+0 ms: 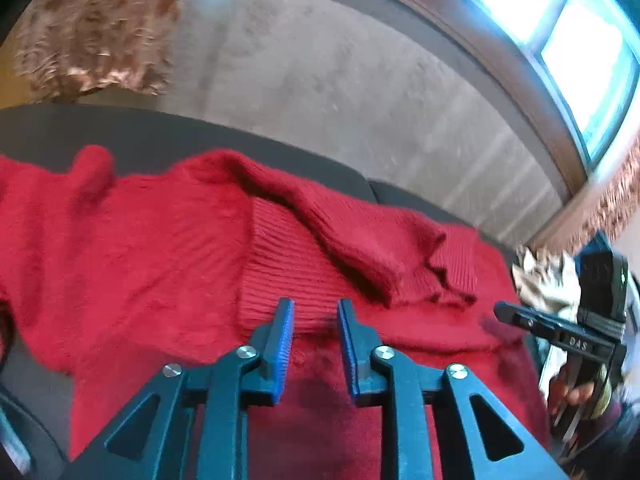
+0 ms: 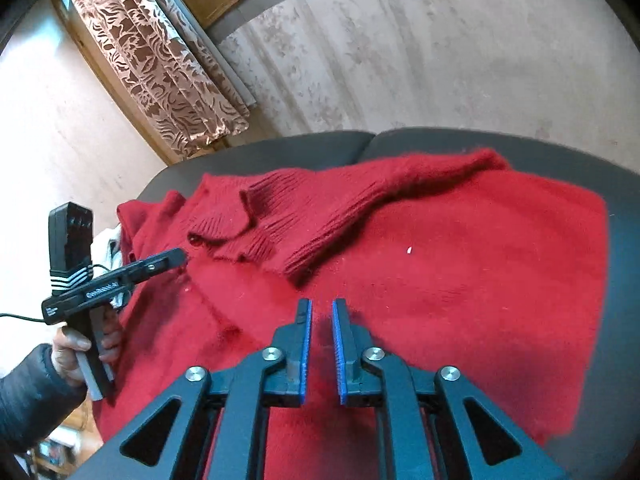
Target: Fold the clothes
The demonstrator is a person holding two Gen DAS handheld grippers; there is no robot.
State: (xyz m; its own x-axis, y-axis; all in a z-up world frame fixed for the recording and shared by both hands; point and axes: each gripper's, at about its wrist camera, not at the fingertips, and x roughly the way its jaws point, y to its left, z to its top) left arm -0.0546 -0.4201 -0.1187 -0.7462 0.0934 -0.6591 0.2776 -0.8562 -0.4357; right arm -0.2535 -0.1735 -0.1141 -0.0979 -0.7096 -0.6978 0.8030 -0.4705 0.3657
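Item: red sweater [image 2: 460,280], fuzzy knit, deep crimson; lies spread on a dark grey cushioned seat [image 2: 280,152], covering most of the seat; body mostly flat with soft wrinkles; one sleeve [image 2: 360,196] folded across the chest, its ribbed cuff [image 2: 304,264] lying on the body; a second ribbed band [image 1: 288,264], crumpled, beside it near the collar end; a small white fleck [image 2: 409,251] on the body fabric.

Left gripper [image 1: 314,312]: black frame, blue pads; jaws a modest gap apart, nothing between them; tips just over the ribbed band; in the right wrist view it shows from the side, held in a hand [image 2: 80,348] with a dark padded sleeve [image 2: 32,400], its tip at the sweater's edge.

Right gripper [image 2: 321,312]: same make; jaws narrowly parted, nothing gripped; tips poised above the sweater's body, below the cuff.

Surroundings: pale grey mottled backrest [image 2: 440,60] behind the seat; brown-and-cream patterned curtain [image 2: 160,64] at one side; bright window [image 1: 568,32], left wrist view blurred.
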